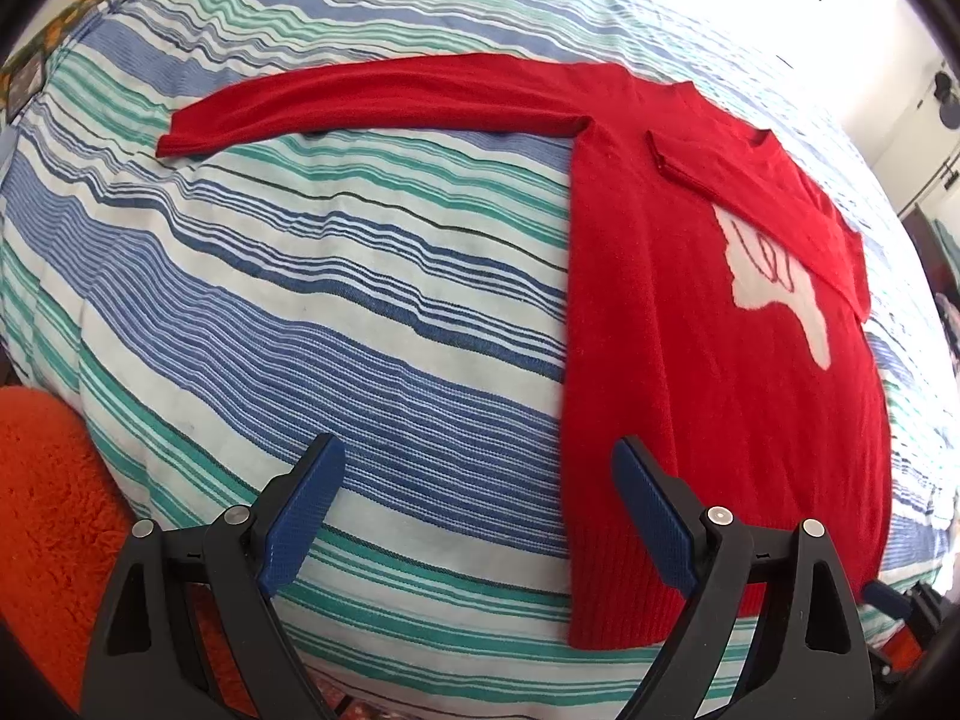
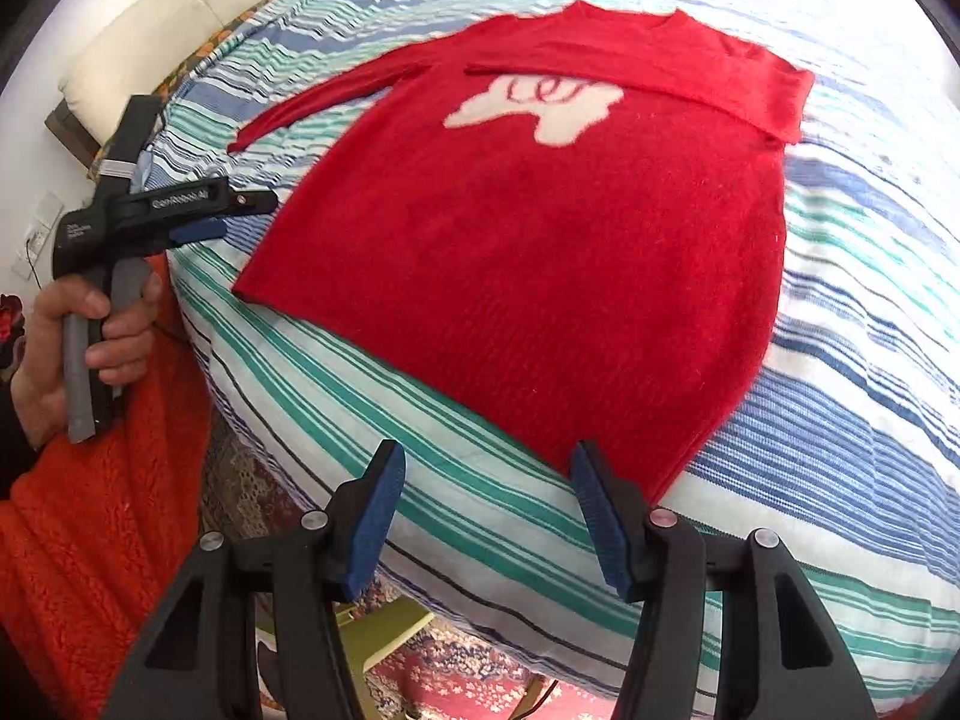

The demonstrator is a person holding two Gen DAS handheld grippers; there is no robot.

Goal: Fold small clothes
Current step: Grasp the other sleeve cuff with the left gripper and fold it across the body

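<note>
Lying flat on striped bedding [image 1: 300, 300], fuzzy red knit sweater [image 1: 690, 360].

A striped bedspread [image 1: 336, 312] in blue, green and white covered the bed. An orange fluffy blanket [image 2: 102, 516] lay beside it, above a patterned rug [image 2: 456, 678].

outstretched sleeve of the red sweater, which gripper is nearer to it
Left. The left gripper hangs open by the hem on the outstretched sleeve's side; the right gripper hangs open at the opposite hem corner.
</note>
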